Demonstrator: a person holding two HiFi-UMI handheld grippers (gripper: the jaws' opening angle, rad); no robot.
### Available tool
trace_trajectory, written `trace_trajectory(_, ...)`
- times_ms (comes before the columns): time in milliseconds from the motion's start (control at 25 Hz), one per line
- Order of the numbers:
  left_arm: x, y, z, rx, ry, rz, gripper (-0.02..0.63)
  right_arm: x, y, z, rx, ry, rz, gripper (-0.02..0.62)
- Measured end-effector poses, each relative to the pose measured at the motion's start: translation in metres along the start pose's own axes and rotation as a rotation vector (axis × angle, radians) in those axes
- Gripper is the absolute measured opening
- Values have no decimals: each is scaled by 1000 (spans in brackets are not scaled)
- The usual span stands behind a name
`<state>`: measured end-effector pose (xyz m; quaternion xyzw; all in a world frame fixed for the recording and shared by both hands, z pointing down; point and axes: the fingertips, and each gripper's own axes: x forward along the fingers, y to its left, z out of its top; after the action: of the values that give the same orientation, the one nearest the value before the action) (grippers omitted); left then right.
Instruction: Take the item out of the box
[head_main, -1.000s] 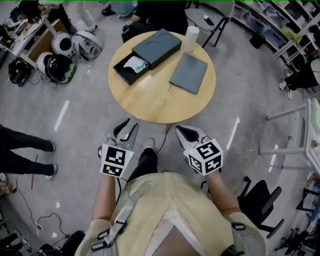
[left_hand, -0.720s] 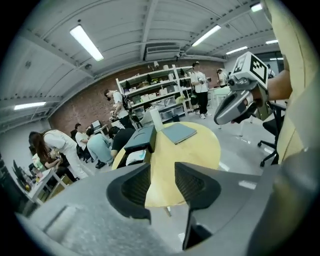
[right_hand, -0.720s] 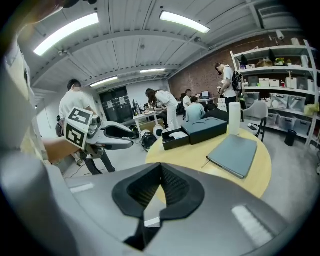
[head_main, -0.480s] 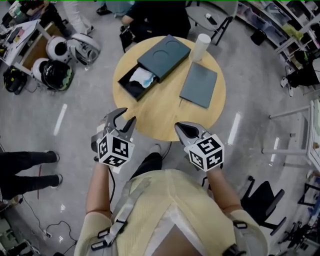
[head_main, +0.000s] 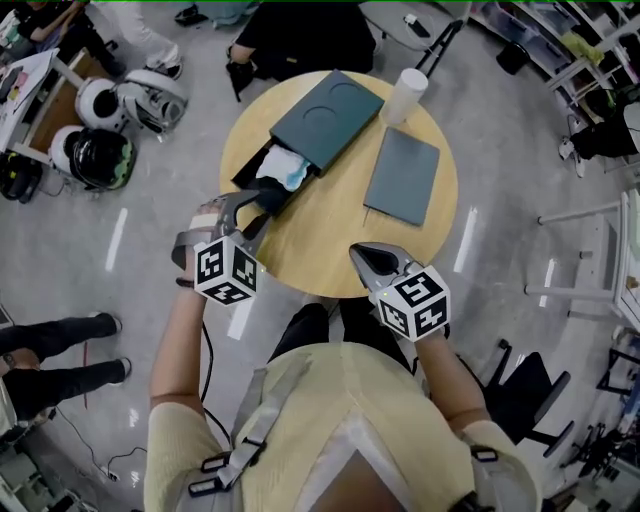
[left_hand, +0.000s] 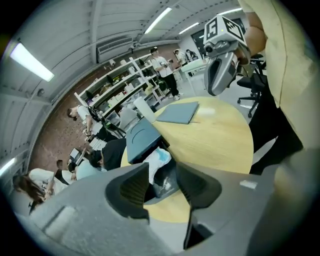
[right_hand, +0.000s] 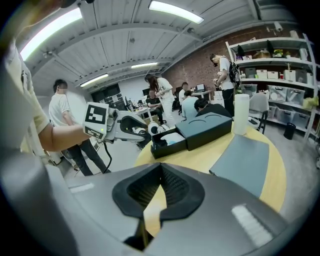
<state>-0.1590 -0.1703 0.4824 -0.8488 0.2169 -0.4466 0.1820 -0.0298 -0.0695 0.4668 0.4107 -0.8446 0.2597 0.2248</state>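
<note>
Box, dark grey and flat (head_main: 325, 115), is seen in the head view, with the white-and-blue soft item (head_main: 281, 168) kept inside. In the left gripper view, the left gripper (left_hand: 162, 174) has just been spread, nothing pinched. In the right gripper view, the right gripper (right_hand: 160, 170) is pressed together.

Grey flr (head_main: 520, 160), brick wall (right_hand: 200, 65), shelving (right_hand: 280, 60)

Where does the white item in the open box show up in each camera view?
Head view: white item, upper left of centre.
Left gripper view: white item, centre, slightly low.
Right gripper view: white item, near centre.
Shared landmark: the white cylinder.
</note>
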Motion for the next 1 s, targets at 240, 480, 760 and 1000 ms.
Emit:
trace_trajectory(240,36,10,5,111,34,-65,192,7,-27,11,-4,12,26,5)
trace_trajectory(480,68,17,4,215,106,-132,192,16,-51,20,-24,40,86,5)
trace_trajectory(760,100,14,-15,408,223,-219,207,28,-72,20,-25,79,156,5)
trace_trajectory(1000,117,8,-21,439,258,-289,207,31,-84,17,-10,96,187,5)
